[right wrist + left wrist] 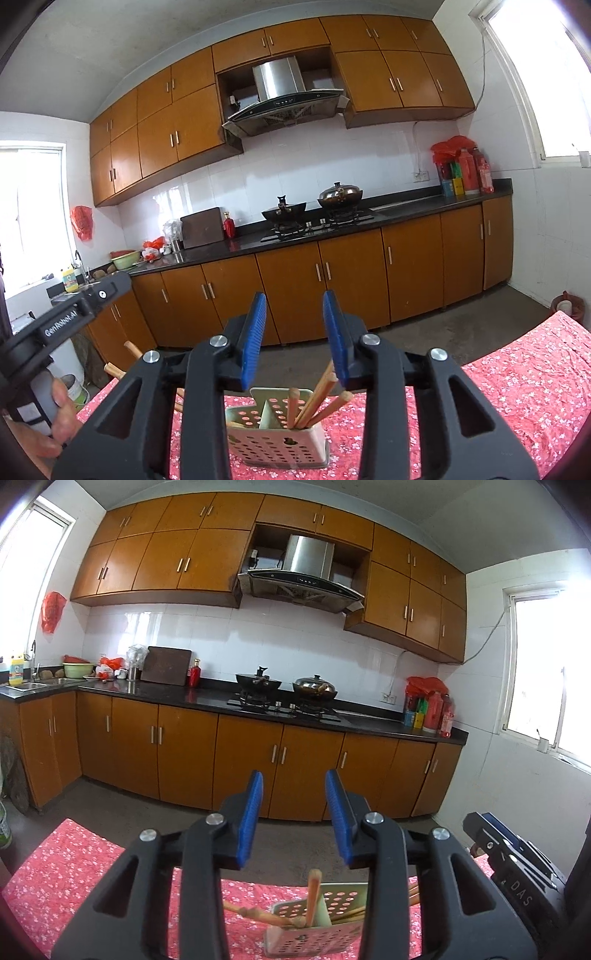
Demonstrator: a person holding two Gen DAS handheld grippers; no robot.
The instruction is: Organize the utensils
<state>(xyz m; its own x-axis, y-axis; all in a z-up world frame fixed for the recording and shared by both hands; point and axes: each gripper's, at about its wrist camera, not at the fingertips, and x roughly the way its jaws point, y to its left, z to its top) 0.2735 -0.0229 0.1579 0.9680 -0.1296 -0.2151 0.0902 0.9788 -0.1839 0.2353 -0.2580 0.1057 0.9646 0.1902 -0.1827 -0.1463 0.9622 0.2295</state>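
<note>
From the left wrist: left gripper [294,794] with black arms and ribbed blue pads [251,819] held apart, nothing between them, raised above the table draped in a red floral cloth [74,864]. Below and between the arms, a pale perforated plastic utensil holder [321,934] standing on the cloth, wooden chopsticks [314,893] leaning in it, one upright, others slanting out to the left. At the right edge, part of the other black hand-held tool [517,864]. Beyond, orange-brown wooden kitchen cabinets [243,760], a black countertop [184,696] carrying a black wok [258,681] and a lidded steel pot [315,688] on the hob, a steel range hood [306,572] above. From the right wrist: right gripper [294,314] likewise released, blue pads parted with only air between, hovering over the same perforated holder [277,439] on the red cloth [517,398]. Chopsticks [317,398] bundled in the holder's right compartment, tips fanning up to the right, close beneath the right pad but whether touching cannot be told. More wooden sticks [118,369] poking out at the left behind the arm. At the left edge, a person's hand [55,424] gripping the left tool's black handle.
</note>
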